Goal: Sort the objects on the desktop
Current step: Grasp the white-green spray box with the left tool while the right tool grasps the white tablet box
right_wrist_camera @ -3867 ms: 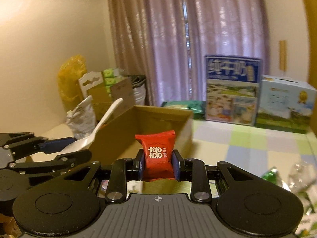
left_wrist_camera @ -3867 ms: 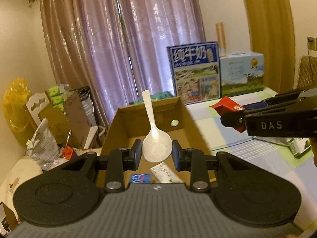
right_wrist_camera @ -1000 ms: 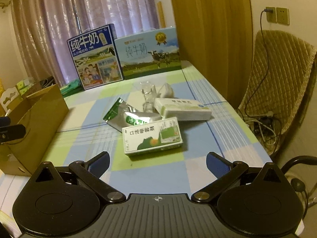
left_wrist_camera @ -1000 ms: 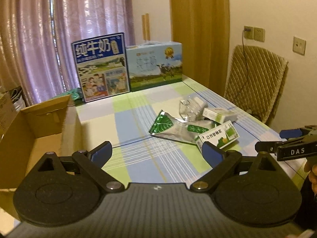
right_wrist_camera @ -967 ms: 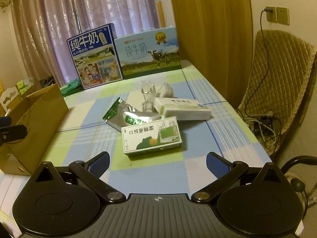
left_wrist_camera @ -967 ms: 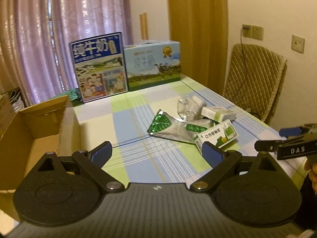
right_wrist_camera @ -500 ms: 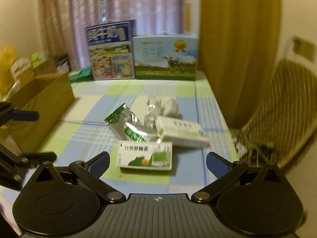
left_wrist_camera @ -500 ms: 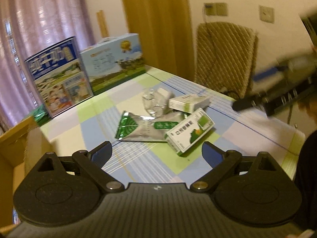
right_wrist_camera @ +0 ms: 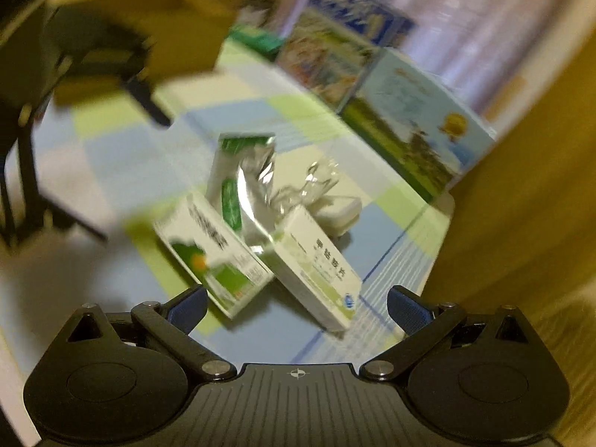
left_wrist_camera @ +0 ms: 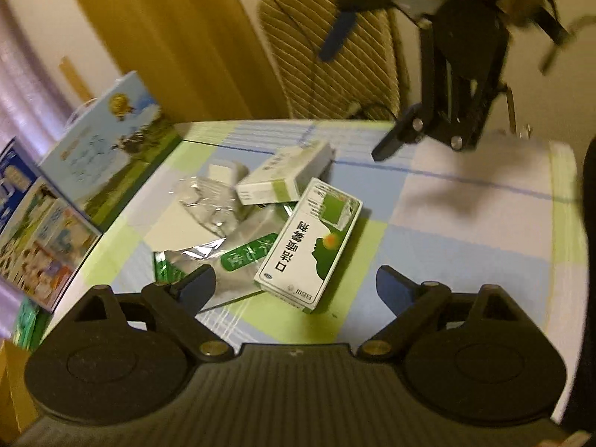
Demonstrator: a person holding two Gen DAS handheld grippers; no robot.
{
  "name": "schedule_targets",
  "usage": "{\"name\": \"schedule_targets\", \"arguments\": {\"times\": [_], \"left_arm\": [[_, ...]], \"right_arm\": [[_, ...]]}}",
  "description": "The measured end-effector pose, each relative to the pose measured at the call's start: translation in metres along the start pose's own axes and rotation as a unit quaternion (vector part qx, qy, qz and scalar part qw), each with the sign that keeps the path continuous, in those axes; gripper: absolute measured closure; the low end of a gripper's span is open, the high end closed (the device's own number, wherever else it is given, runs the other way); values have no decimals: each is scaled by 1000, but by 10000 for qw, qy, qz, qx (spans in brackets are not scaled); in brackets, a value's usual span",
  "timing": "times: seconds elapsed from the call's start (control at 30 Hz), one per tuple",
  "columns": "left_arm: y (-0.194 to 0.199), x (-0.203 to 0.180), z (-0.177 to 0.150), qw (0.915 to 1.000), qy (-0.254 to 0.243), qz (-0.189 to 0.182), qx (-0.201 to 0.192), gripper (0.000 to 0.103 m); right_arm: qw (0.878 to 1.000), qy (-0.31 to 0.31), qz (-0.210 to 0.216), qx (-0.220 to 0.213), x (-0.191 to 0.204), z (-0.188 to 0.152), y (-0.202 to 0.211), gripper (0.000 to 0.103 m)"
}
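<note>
I held my left gripper (left_wrist_camera: 294, 283) and right gripper (right_wrist_camera: 296, 307) spread wide and empty over the green-and-white box (left_wrist_camera: 309, 247), foil pouch (right_wrist_camera: 244, 182) and white box (right_wrist_camera: 316, 260)

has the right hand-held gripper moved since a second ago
Yes. The right hand-held gripper has swung in low over the medicine boxes, well nearer them than before.

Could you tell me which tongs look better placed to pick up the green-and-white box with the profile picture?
Left, probably. The left tongs are open with the green-and-white box lying just ahead between their tips. The right tongs, also open, face the plainer white box more squarely.
</note>
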State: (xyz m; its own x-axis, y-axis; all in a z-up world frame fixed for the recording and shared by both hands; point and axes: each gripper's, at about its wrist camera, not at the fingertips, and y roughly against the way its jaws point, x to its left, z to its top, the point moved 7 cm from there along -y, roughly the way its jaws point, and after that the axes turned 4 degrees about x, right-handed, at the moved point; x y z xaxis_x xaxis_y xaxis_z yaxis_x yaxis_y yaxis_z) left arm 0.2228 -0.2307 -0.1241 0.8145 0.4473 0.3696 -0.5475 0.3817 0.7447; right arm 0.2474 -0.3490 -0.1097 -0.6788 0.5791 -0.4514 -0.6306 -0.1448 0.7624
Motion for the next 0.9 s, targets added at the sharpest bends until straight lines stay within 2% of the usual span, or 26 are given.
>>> {"name": "schedule_targets", "arguments": {"times": [0.1,0.2,0.4,0.5,0.63,0.9], "left_arm": [[-21,-4,3,9995,-259,-142,127,21],[-38,-6,7,9984,-449,-308,142,21],[-61,-10,14,9951,-834,-536,51,21],[-70,-11,15,9938,-948,-567,87,28],[-78,-7,14,9939,-881,-653,108,48],[-65,4,-6,9956,-457,-798,185,49]], "right_arm": [[9996,209,144,95,-14,-5,-24,2],[9988,317,353,139,-25,-7,-42,3],[9924,1044,557,348,-30,-7,-71,3],[9905,1147,651,378,-36,-4,-85,3],[9869,1289,891,396,-38,4,-103,3],[9784,1456,1355,564,-33,15,-130,5]]}}
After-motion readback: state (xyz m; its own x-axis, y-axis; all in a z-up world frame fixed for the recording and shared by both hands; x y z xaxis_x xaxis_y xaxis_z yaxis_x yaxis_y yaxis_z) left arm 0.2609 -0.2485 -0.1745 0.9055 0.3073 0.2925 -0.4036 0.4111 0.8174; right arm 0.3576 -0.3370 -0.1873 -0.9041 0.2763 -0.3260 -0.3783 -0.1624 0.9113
